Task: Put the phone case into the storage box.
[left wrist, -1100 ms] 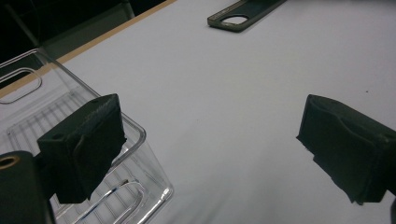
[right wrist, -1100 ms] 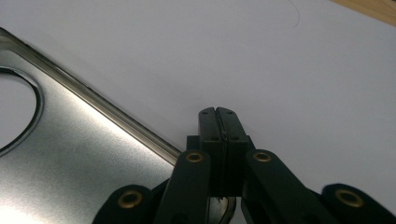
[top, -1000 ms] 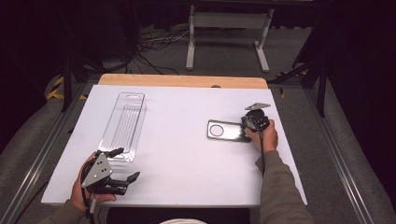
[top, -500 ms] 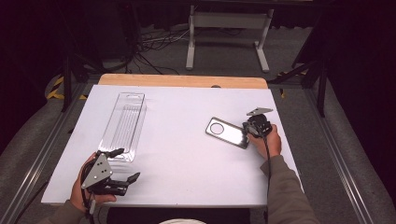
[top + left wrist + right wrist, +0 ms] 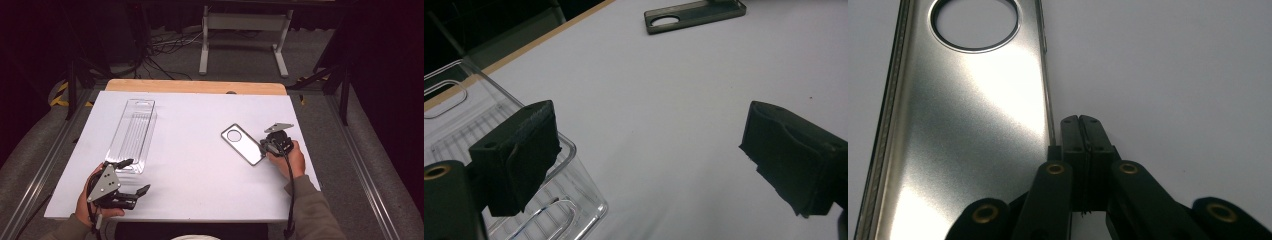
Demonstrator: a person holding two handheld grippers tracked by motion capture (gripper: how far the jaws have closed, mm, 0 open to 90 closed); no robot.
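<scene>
A flat silvery phone case (image 5: 243, 144) with a round camera hole lies slantwise on the white table (image 5: 200, 190), right of centre. My right gripper (image 5: 265, 146) is shut with nothing between its jaws. In the right gripper view its closed tips (image 5: 1081, 125) rest against the long edge of the case (image 5: 963, 125). My left gripper (image 5: 137, 175) is open at the near left corner, held sideways above the table. Its pads (image 5: 519, 150) stand wide apart beside the near end of a clear plastic tray (image 5: 454, 115), and the case (image 5: 694, 15) lies far ahead.
The clear tray (image 5: 134, 132) lies lengthwise on the table's left half. A wooden strip (image 5: 195, 86) runs along the far edge. Beyond it stand a metal stand's legs (image 5: 242, 30) and floor cables. Rails flank the table on both sides.
The case has turned from lying crosswise to a slant, its holed end now toward the far left. My right gripper moved a little toward the near side along its edge. The left gripper stayed put.
</scene>
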